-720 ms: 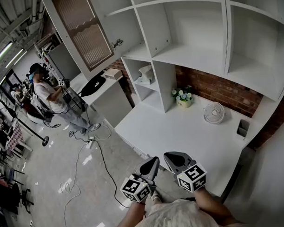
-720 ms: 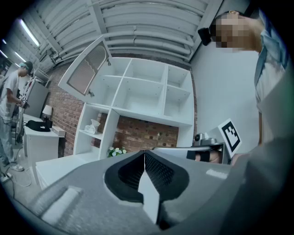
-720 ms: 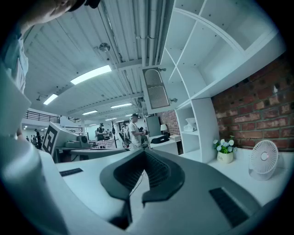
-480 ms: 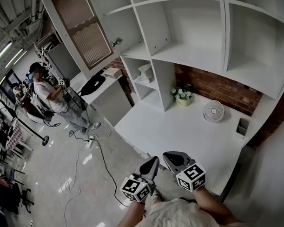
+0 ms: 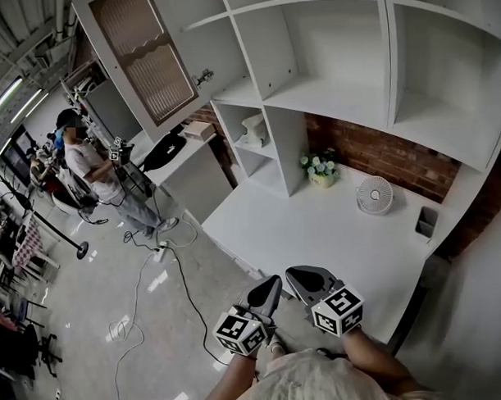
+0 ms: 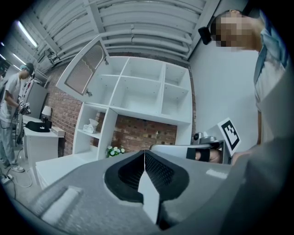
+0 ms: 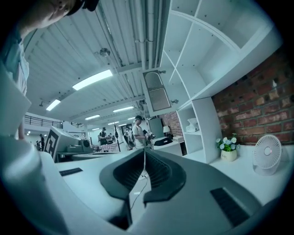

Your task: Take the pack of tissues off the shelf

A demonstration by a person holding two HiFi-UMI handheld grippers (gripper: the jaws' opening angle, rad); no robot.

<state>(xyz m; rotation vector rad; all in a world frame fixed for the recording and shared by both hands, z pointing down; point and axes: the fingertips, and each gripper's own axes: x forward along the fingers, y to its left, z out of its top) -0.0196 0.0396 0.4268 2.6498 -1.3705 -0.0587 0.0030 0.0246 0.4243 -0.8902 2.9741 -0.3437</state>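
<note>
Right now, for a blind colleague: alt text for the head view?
The left gripper and right gripper, both shut and empty, hover at the near edge of a white desk. The pack of tissues sits in a shelf cubby beyond, with a flower pot and fan on the desk.

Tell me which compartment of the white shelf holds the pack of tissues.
The narrow compartment in the low column left of the brick wall, upper level: the pack of tissues sits there. The others look bare.

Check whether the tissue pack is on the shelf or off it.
On it: the tissue pack sits in a low shelf compartment; the left gripper and right gripper, both shut, hold nothing.
</note>
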